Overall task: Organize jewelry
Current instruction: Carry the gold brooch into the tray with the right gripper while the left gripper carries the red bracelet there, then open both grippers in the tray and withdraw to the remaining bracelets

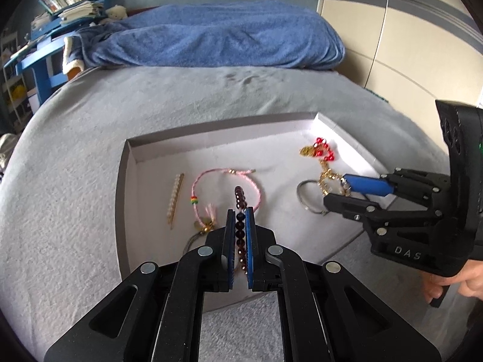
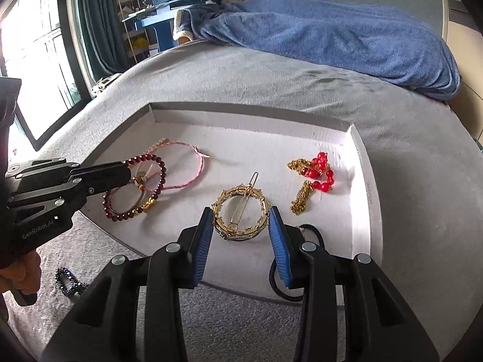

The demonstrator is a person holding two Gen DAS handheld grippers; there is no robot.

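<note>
A shallow white tray point(image 1: 211, 138) point(image 2: 241, 117) lies on a grey bed. My left gripper point(image 1: 240, 214) point(image 2: 128, 170) is shut on a dark red bead bracelet point(image 1: 240, 202) point(image 2: 160, 166) and holds it over a pink cord bracelet point(image 1: 211, 173) point(image 2: 181, 147). My right gripper point(image 2: 240, 214) point(image 1: 338, 185) is open, its blue pads either side of a round gold hair clip point(image 2: 240, 211) point(image 1: 327, 181) lying in the tray. A red bead and gold chain piece point(image 2: 314, 175) point(image 1: 320, 150) lies at the far right. A pearl hair clip point(image 1: 175, 193) lies at the left.
A silver ring point(image 1: 305, 196) lies in the tray by the right gripper. A black hair tie point(image 2: 280, 280) hangs over the tray's near edge. A dark bead bracelet point(image 2: 68, 282) lies on the bed outside the tray. A blue blanket point(image 1: 211, 36) is heaped behind.
</note>
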